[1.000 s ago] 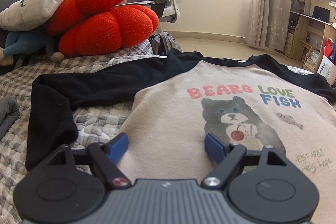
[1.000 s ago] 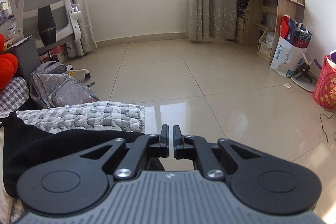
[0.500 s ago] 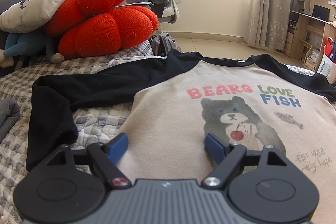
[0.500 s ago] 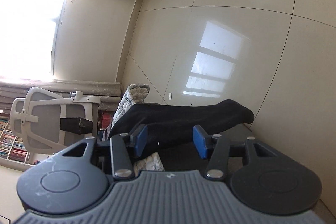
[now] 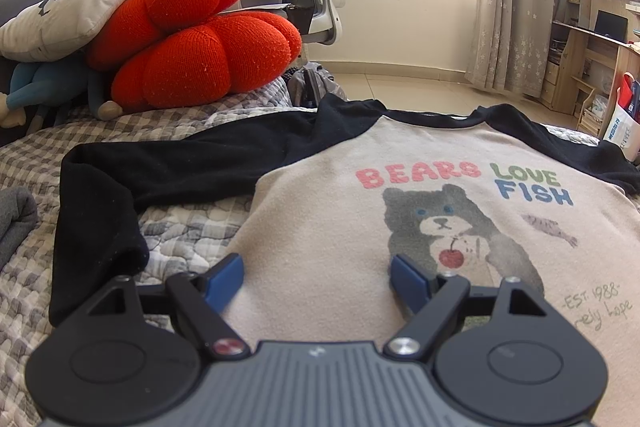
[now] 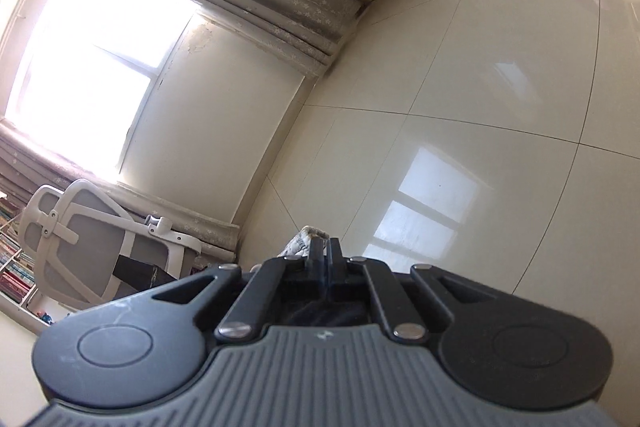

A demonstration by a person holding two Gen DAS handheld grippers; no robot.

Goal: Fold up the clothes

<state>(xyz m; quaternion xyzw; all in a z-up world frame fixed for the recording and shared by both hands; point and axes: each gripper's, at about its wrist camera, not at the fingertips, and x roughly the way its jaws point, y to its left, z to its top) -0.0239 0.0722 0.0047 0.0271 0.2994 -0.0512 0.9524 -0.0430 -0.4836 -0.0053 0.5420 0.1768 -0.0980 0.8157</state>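
R jaws' catch (sleeve (image 6: 320, 311)?) hidden

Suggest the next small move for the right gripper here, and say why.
Probably lift the black sleeve on its side slightly and carry it inward over the beige shirt body. The right gripper has its jaws shut, apparently on dark fabric, while the shirt lies flat, print up, sleeves spread; the left gripper hovers open above it.

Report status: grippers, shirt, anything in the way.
Left gripper open, over bear shirt lying flat on quilt. Right gripper just closed, apparently pinching black sleeve. Red cushion beyond the shirt, apart from it.
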